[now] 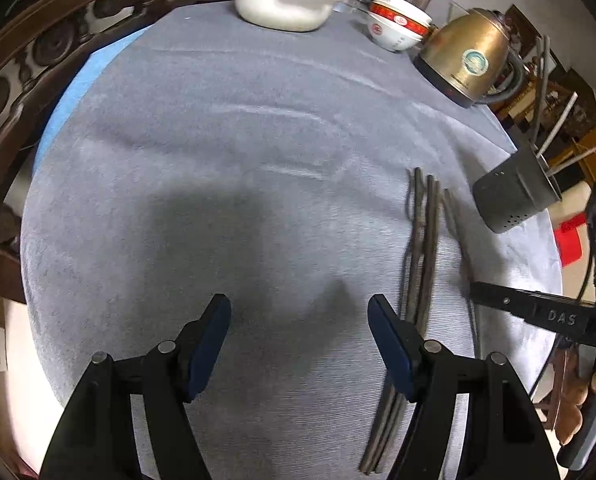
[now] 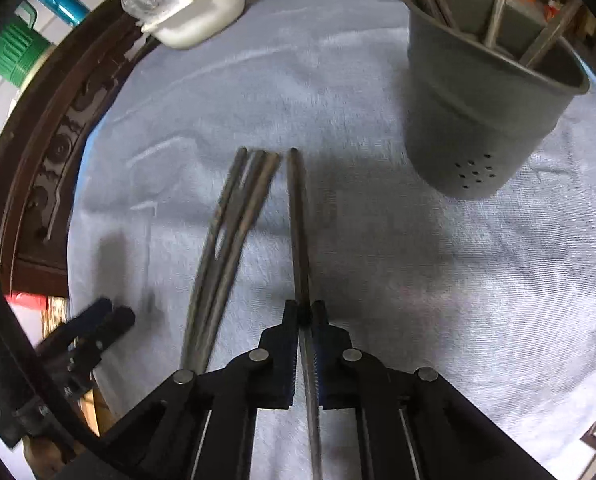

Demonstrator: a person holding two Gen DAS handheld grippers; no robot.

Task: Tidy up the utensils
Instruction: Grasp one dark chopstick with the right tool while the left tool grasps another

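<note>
The right gripper [image 2: 306, 314] is clenched on one chopstick [image 2: 298, 216] above the cloth-covered surface [image 2: 378, 280], the left gripper [image 1: 300, 316] released beside three others [image 1: 422, 248], and the long stick could pivot and miss the holder [image 2: 478, 120].

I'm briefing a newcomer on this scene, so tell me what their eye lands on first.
First, the right claw, shut on a single dark chopstick that runs straight ahead over the grey cloth. Just left of it lie three more loose chopsticks, and ahead to the right stands the grey utensil holder, already holding several utensils. The left claw hangs open over bare cloth, gripping nothing.
</note>
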